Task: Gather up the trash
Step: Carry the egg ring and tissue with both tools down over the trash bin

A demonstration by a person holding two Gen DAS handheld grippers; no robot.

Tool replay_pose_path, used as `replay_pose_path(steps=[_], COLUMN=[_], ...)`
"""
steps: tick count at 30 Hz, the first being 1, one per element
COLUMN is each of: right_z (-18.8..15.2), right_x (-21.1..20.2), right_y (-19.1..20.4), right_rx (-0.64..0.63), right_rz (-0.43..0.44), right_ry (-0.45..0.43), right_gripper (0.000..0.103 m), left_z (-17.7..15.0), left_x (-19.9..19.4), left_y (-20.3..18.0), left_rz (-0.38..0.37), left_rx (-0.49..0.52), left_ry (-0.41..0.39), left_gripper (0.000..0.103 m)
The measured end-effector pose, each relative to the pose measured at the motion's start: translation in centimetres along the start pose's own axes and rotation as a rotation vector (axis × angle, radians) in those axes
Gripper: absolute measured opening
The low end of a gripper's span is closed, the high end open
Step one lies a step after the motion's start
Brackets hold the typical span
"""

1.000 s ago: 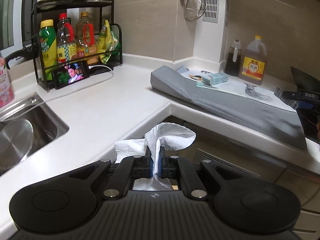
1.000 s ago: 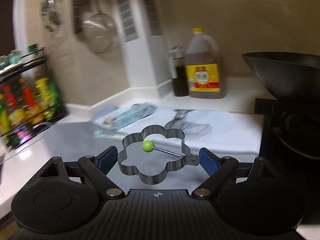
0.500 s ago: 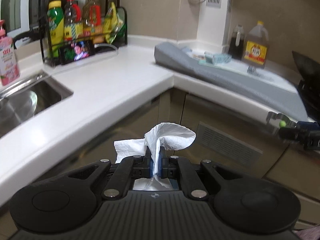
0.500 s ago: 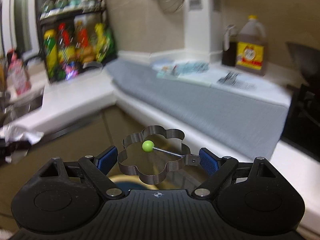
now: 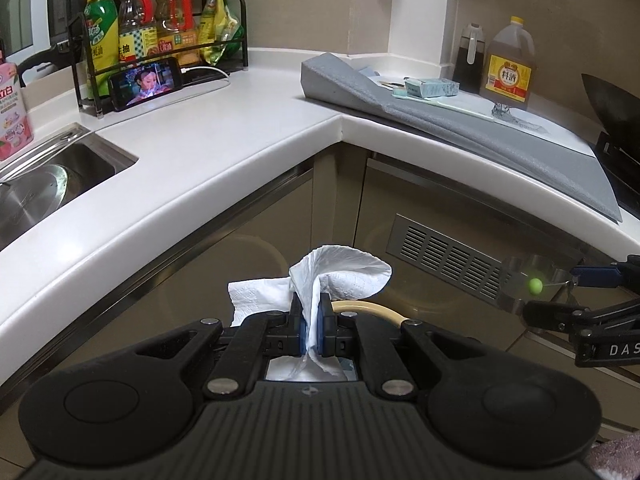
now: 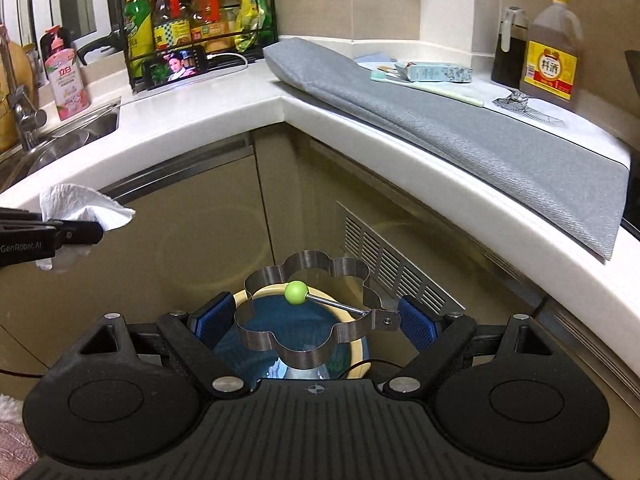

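Left wrist view: left gripper (image 5: 311,330) clamped tight on a crumpled white paper towel (image 5: 340,276), blue pads pinching its middle, towel fanning up above the fingertips and hanging out below them. Gripper sits in front of the beige cabinet doors (image 5: 248,232), below the edge of the white L-shaped countertop (image 5: 224,132). A cream rim of a bin (image 5: 372,307) peeks out just right of the fingers. Far right of this view, the right gripper (image 5: 560,292) comes in sideways with a metal ring in it.

Right wrist view: right gripper (image 6: 316,322) jaws stand wide, blue pads pressing either side of a flower-shaped metal egg ring (image 6: 308,312) (thin wire handle with a green ball tip lying across it). Ring is held directly above the bin (image 6: 352,364), which has a cream rim and a dark blue liner; some clear or whitish stuff is already inside, can't tell what. Left gripper with the paper towel (image 6: 80,208) shows at the left edge, off to the side of the bin.

On the counter: grey mat (image 6: 460,128) with a small blue box (image 6: 434,71), yellow-capped jug (image 6: 554,54), rack of bottles (image 5: 160,36) with a phone (image 5: 148,82) propped in front playing video, sink (image 5: 44,184) at left, pink soap bottle (image 6: 66,76) beside it.
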State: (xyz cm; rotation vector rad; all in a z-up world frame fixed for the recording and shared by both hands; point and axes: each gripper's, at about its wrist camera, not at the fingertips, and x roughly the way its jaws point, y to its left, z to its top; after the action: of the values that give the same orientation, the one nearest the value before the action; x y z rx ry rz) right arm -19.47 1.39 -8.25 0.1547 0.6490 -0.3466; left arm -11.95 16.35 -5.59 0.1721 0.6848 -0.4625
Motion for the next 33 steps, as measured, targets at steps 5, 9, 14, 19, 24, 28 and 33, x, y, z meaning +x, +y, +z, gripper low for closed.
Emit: replay_pose_path(steps=[5,9,14,19,24,28,33], right_z=[-0.05,-0.02,-0.01,-0.01,-0.09,-0.09,-0.09], right_x=[0.04,0.14,0.28,0.42,0.63,0.71,0.79], right_y=[-0.02,-0.05,0.07,0.09,0.13,0.17,0.25], right_rx=[-0.002,-0.011,-0.017,-0.018,-0.017,-0.022,-0.025], right_rz=[0.001,0.003,0.004,0.003,-0.001,-0.002,-0.004], right_ry=[0.002,0.004,0.006,0.01,0.014,0.015,0.016], right_gripper=[0.089,0.089,0.089,0.089,0.089,0.089,0.089], left_z=[-0.05,-0.07,-0.05,-0.06,-0.1,-0.11,-0.18], left_x=[0.02,-0.02,-0.06,-0.04,-0.02,-0.02,0.09], left_y=[-0.04,-0.02,-0.05,-0.04,-0.07,-0.08,-0.08], left_rz=[-0.001,0.001,0.002,0.002,0.003,0.003,0.004], left_rx=[0.0,0.0,0.0,0.002,0.003,0.002,0.002], left_ry=[0.001,-0.002,-0.003,-0.003,-0.003,-0.003,-0.001], left_gripper=[0.005,0.005,0.005,0.005,0.005,0.005,0.005])
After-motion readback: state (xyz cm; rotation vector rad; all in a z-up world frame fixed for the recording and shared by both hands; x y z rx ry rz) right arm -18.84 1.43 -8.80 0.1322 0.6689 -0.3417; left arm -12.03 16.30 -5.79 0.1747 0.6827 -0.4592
